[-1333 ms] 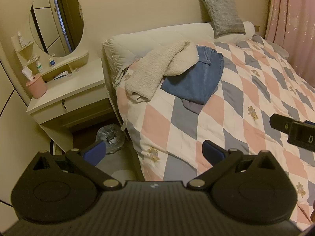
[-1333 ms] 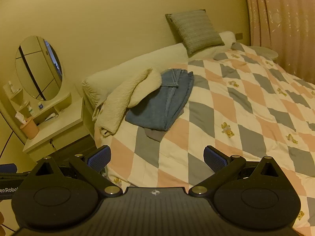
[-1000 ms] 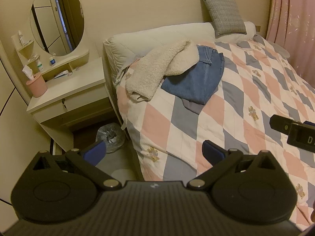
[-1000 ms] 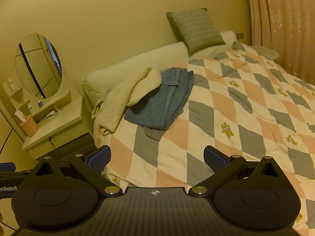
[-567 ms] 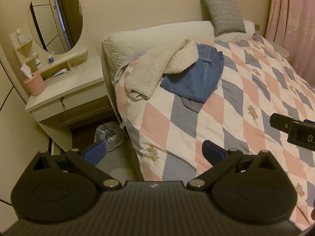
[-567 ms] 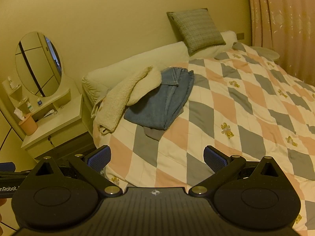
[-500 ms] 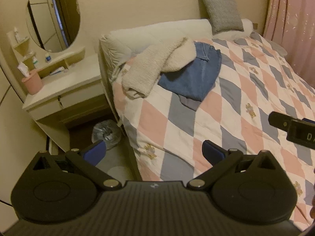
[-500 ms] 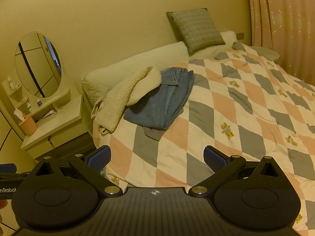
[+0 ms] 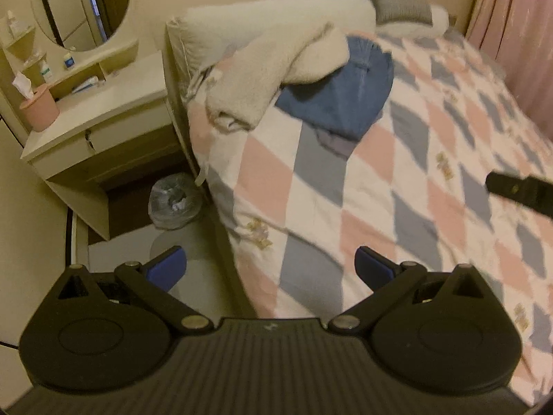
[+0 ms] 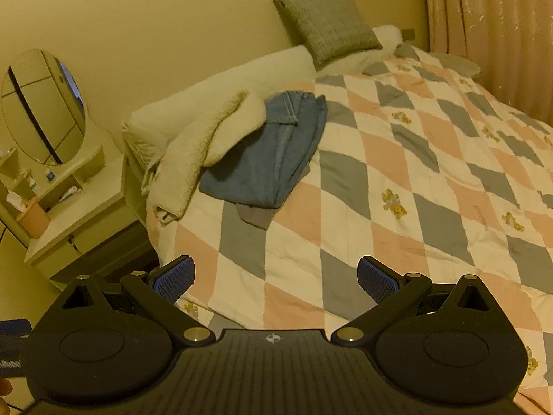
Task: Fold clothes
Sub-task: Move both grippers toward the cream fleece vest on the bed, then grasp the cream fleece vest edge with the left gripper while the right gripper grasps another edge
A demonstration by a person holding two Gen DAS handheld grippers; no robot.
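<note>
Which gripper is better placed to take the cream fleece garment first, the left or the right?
Probably the left. The left gripper is open and empty at the bed's edge, the side where the cream fleece garment hangs down. The right gripper, also open, sits further over the quilt, nearer the jeans.

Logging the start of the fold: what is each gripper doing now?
Left gripper: open, holding nothing.
Right gripper: open, holding nothing.
</note>
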